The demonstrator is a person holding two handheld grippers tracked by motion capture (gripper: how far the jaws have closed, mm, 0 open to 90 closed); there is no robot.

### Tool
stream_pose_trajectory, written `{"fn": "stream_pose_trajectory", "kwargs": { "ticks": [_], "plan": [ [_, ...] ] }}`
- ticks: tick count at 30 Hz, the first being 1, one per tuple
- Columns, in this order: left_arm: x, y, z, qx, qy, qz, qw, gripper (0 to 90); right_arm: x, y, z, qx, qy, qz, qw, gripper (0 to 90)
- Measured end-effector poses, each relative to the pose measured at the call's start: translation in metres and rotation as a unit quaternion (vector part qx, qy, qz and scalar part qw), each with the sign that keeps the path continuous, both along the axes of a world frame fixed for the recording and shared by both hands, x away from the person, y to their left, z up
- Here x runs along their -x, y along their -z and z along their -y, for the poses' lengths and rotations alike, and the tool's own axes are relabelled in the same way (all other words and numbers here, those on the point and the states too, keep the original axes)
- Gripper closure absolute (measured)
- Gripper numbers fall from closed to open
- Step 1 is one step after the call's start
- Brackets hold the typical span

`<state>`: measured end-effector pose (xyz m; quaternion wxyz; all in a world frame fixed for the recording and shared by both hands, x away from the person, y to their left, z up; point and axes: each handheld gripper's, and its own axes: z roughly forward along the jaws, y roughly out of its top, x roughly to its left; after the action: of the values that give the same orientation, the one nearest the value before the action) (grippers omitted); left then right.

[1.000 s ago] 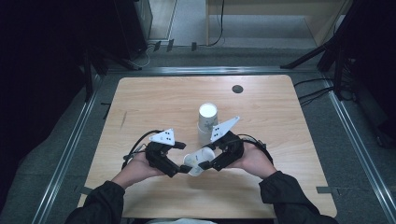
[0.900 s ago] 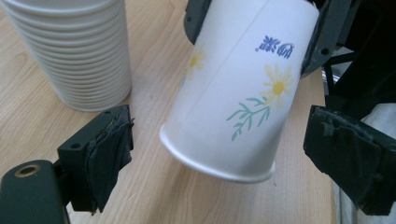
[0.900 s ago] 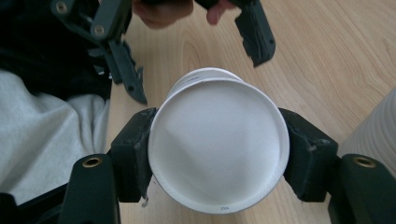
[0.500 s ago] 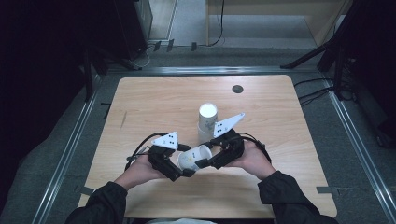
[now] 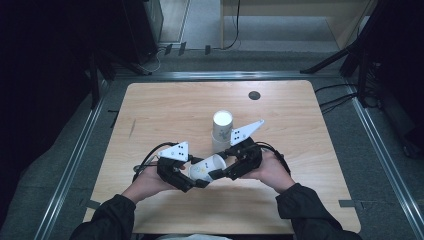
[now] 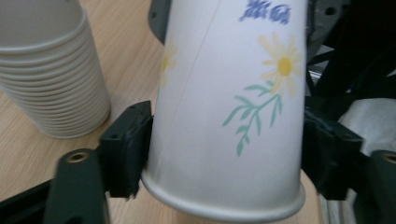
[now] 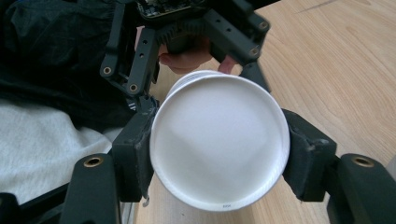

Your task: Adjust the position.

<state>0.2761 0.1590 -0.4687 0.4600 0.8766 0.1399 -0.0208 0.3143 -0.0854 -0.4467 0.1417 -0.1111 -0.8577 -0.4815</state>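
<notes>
A white paper cup [image 5: 206,167] with a flower print [image 6: 224,116] is held above the table's front, between both hands. My left gripper [image 5: 196,181] has just been closing and its jaws now press the cup's sides near one rim [image 6: 224,154]. My right gripper [image 5: 221,173] is shut on the cup's other end, whose round white face [image 7: 219,144] points at its camera. Just behind the hands, an upright stack of white cups [image 5: 222,131] stands on the wooden table [image 5: 160,115]; it is also at the left [image 6: 46,70] in the left gripper view.
A small dark round disc [image 5: 254,95] lies near the table's far edge. Metal rails [image 5: 70,165] run along the table's sides, with dark floor and cables beyond. The person's dark sleeves [image 5: 305,215] rest at the front edge.
The left gripper's jaws, wide apart in the earlier frames, have closed onto the cup. Both hands have kept their places.
</notes>
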Motion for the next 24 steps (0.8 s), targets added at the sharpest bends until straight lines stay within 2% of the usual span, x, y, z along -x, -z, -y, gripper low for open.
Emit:
{"fn": "stream_pose_trajectory", "kwargs": {
  "ticks": [3, 4, 6, 9, 11, 14, 16, 17, 19, 22, 24],
  "plan": [
    [0.000, 0.000, -0.001, -0.008, 0.001, 0.001, 1.0000, 29.4, 0.001, 0.001, -0.001, 0.009, -0.003, -0.002, 1.0000, 33.9],
    [0.000, -0.001, -0.002, -0.008, 0.001, -0.001, 1.0000, 29.7, 0.001, 0.001, -0.001, 0.011, 0.001, -0.002, 0.9999, 30.5],
    [0.000, -0.001, -0.004, -0.008, -0.004, 0.000, 1.0000, 30.1, 0.000, 0.002, -0.002, 0.019, 0.013, 0.006, 0.9997, 24.7],
    [-0.003, -0.004, -0.010, -0.017, -0.007, -0.011, 0.9998, 30.2, 0.001, 0.000, 0.002, 0.028, 0.028, 0.020, 0.9990, 22.9],
    [-0.004, -0.008, -0.013, -0.028, -0.007, -0.010, 0.9995, 30.1, 0.003, -0.001, 0.006, 0.035, 0.032, 0.029, 0.9984, 22.7],
    [-0.008, -0.015, -0.017, -0.043, -0.002, -0.016, 0.9989, 29.9, 0.006, 0.002, 0.011, 0.063, 0.035, 0.047, 0.9962, 22.8],
    [-0.010, -0.018, -0.016, -0.060, 0.000, -0.014, 0.9981, 29.8, 0.007, 0.004, 0.012, 0.073, 0.033, 0.052, 0.9955, 23.2],
    [-0.013, -0.022, -0.015, -0.076, 0.005, -0.017, 0.9969, 29.7, 0.007, 0.006, 0.012, 0.079, 0.033, 0.054, 0.9949, 23.2],
    [-0.017, -0.028, -0.012, -0.090, 0.011, -0.015, 0.9958, 29.7, 0.008, 0.007, 0.012, 0.089, 0.036, 0.061, 0.9935, 23.2],
    [-0.024, -0.039, -0.005, -0.102, 0.030, -0.020, 0.9941, 29.6, 0.009, 0.006, 0.012, 0.092, 0.040, 0.068, 0.9926, 23.4],
    [-0.031, -0.046, 0.001, -0.121, 0.042, -0.017, 0.9916, 29.6, 0.011, 0.004, 0.014, 0.089, 0.048, 0.072, 0.9922, 23.4]
  ]
}}
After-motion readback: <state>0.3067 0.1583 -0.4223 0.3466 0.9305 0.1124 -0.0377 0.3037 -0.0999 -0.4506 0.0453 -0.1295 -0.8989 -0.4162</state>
